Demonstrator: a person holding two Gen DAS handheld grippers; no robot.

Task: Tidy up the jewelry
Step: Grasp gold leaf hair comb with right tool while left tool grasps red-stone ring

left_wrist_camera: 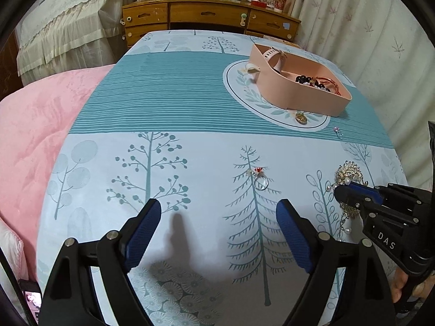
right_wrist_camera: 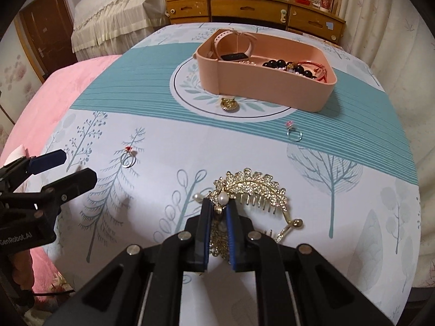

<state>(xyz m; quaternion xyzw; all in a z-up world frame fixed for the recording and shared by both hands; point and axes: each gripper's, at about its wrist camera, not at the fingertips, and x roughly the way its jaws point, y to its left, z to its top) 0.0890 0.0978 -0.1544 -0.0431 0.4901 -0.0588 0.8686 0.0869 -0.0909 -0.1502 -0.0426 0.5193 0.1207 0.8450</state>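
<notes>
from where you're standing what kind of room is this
Most likely a bedroom. The jewelry lies on a printed bedsheet beside a pink quilt, with a wooden dresser against the far wall and curtains to the right.

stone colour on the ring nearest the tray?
Pink, on a thin silver band: the ring just in front of the tray. Clearest in the right wrist view.

Bare cloth lies left of the red ring [right_wrist_camera: 128,157]; the pink tray [right_wrist_camera: 272,92] (brooch [right_wrist_camera: 229,104] beside) blocks beyond.
</notes>
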